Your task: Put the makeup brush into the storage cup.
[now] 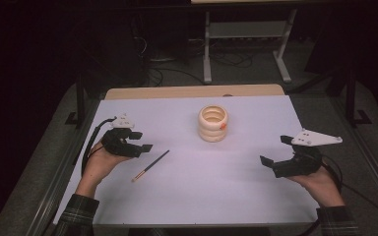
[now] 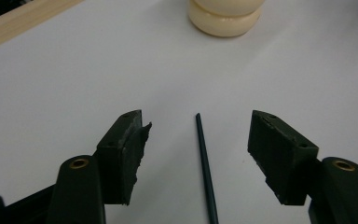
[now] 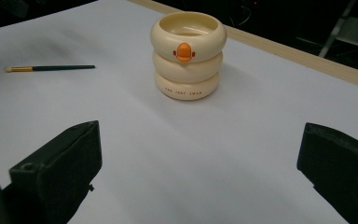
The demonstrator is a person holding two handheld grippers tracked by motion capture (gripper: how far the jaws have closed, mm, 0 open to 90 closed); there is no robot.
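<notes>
Just brush (image 2: 205, 163) between left claw (image 2: 198, 140) pads

A thin makeup brush (image 1: 150, 166) lies flat on the white counter (image 1: 216, 196). Its handle is dark, with a gold band and a pale tip at the near end. It lies at a slant, the dark end pointing toward a cream holder (image 1: 213, 123) of three stacked rings, well apart from it.

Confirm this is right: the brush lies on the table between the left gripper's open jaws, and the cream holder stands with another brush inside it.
One thing is wrong: the cream holder is empty, as the right gripper view shows. The brush does lie between the left gripper's open jaws.
</notes>
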